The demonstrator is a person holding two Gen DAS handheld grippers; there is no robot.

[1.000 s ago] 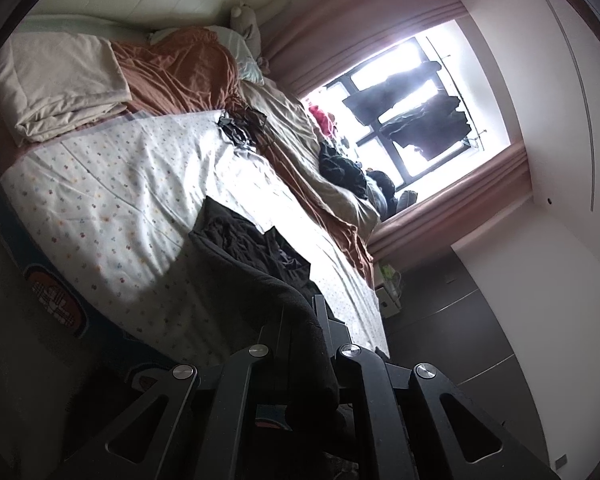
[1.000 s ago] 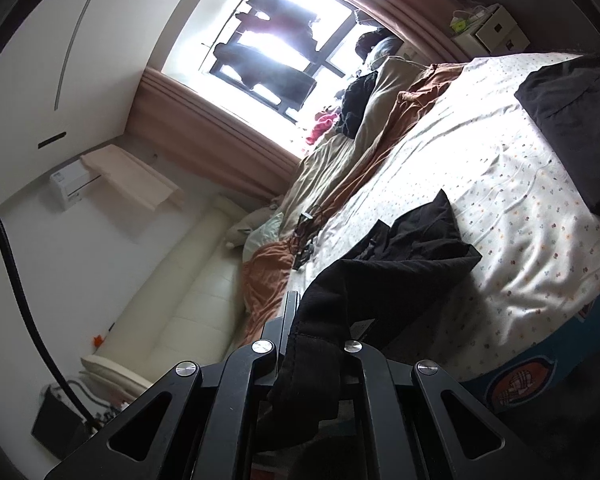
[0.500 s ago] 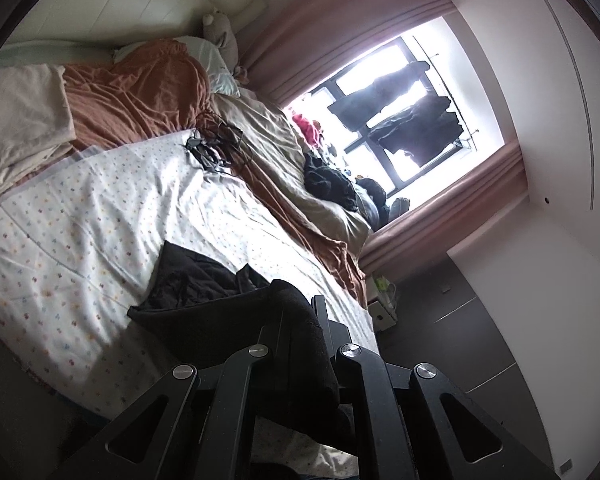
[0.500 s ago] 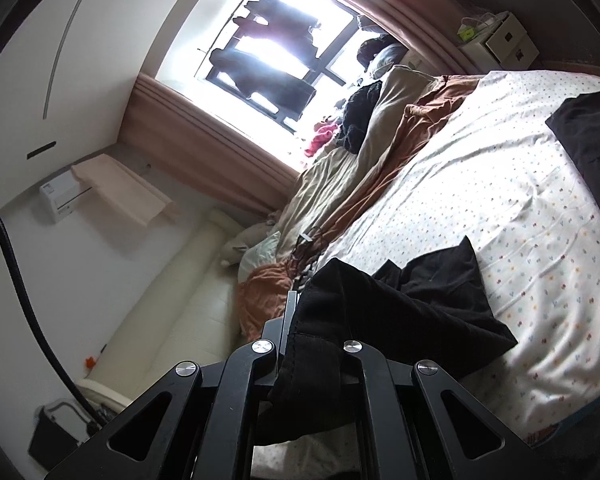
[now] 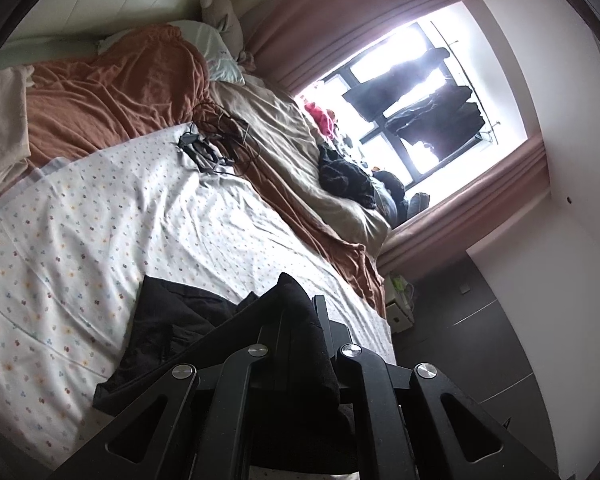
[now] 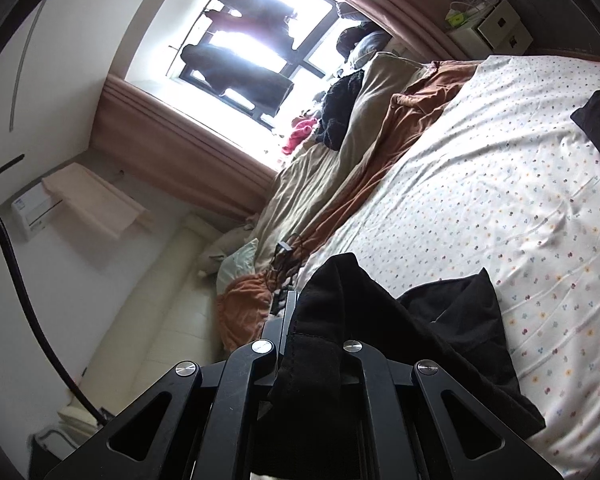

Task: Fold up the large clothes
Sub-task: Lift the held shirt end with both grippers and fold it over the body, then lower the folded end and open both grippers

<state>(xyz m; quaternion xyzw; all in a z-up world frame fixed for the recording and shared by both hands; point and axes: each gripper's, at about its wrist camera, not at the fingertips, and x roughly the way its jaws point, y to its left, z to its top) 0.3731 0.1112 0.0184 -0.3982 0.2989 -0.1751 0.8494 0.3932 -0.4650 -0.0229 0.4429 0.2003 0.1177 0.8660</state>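
bed (image 5: 100, 208) dotted sheet | left hand-held gripper (image 5: 300, 312) clamped on black garment (image 5: 172, 320) | right hand-held gripper (image 6: 312, 300) clamped on it too

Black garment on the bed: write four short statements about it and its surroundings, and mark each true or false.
1. Both the left gripper and the right gripper are shut on the black garment. True.
2. The bedsheet is plain blue. False: it is white with small coloured dots.
3. A tangle of cables lies on the bed. True.
4. The curtains fully cover the window. False: it is uncovered and bright.
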